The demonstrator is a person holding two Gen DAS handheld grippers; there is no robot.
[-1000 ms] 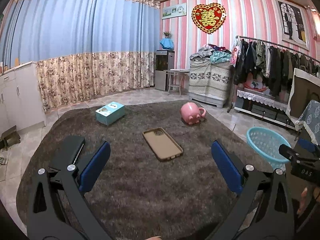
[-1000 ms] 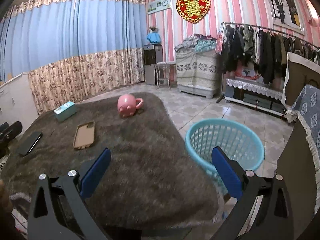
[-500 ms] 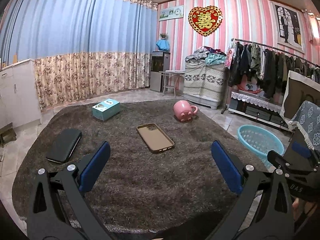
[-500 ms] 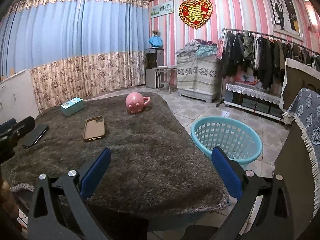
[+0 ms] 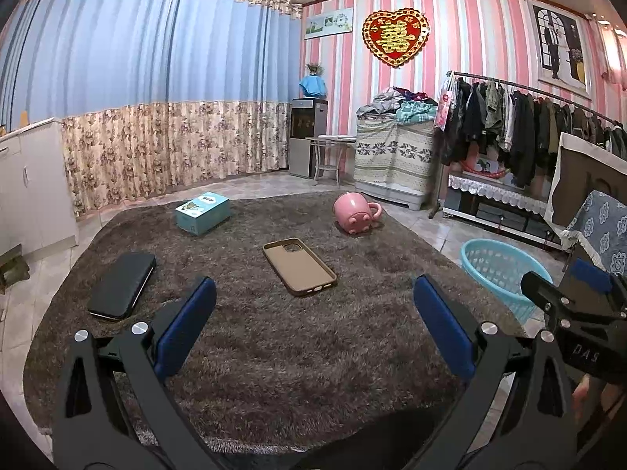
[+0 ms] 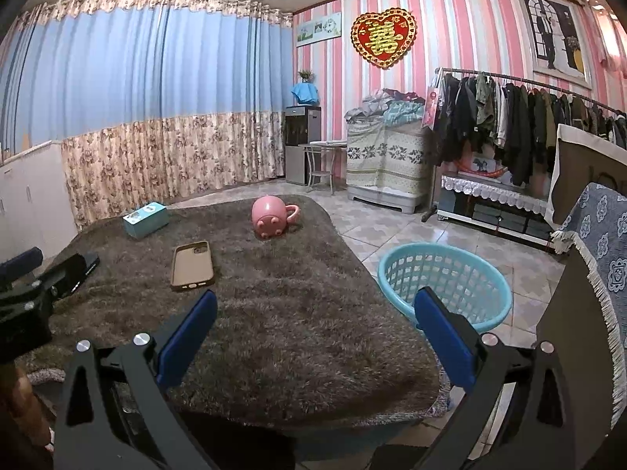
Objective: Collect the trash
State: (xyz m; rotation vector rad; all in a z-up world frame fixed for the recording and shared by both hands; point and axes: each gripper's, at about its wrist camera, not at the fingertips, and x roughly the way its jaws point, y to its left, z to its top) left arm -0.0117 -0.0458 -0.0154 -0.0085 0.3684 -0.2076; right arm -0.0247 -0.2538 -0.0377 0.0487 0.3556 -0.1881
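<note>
On a shaggy brown-covered table [image 5: 274,337] [image 6: 298,321] lie a tan phone case [image 5: 299,266] [image 6: 193,265], a tipped pink mug [image 5: 354,211] [image 6: 272,215], a teal box [image 5: 203,212] [image 6: 145,219] and a black phone [image 5: 122,285] [image 6: 76,274]. A light-blue basket [image 5: 497,270] [image 6: 444,280] stands on the floor at the table's right. My left gripper [image 5: 313,321] is open over the near table edge, holding nothing. My right gripper [image 6: 313,333] is open too, above the table's right corner beside the basket.
Tiled floor surrounds the table. A clothes rack [image 5: 525,133] and a low cabinet [image 5: 501,203] line the right wall. A draped chair [image 6: 595,258] stands close at the right. White cupboards [image 5: 31,180] sit at the left; a water dispenser [image 5: 307,137] stands in the corner.
Both grippers have pulled back and risen from the table, so more of it and the room shows. Both stay open and empty; the objects have not moved.
</note>
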